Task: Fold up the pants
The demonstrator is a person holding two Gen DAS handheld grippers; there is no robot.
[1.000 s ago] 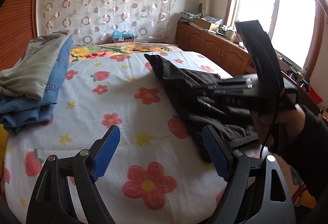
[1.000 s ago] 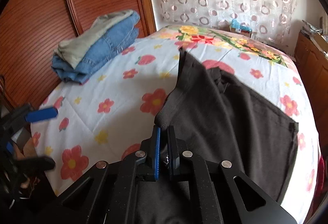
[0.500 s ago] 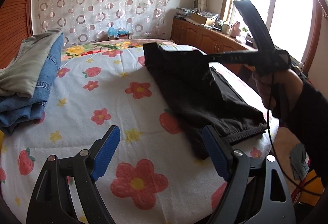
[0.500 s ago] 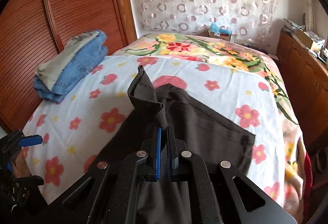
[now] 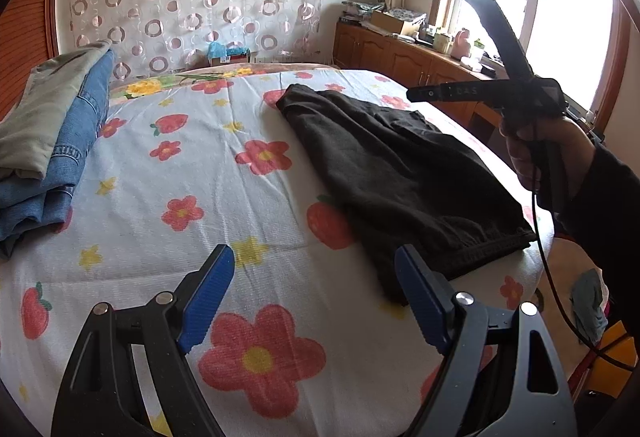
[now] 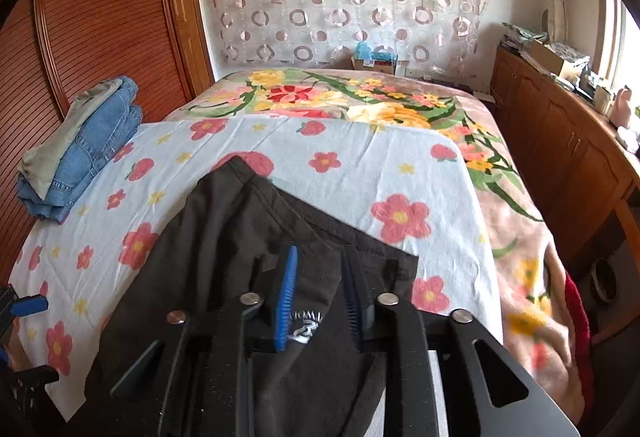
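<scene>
Black pants (image 5: 400, 173) lie folded flat on the bed (image 5: 224, 197), right of centre. Right tool (image 6: 318, 293) jaws opening, cloth below them, probably not pinched. Left tool (image 5: 316, 289) spread wide over bare sheet, holding nothing. Folded jeans (image 6: 92, 141) stacked at far left edge.
</scene>
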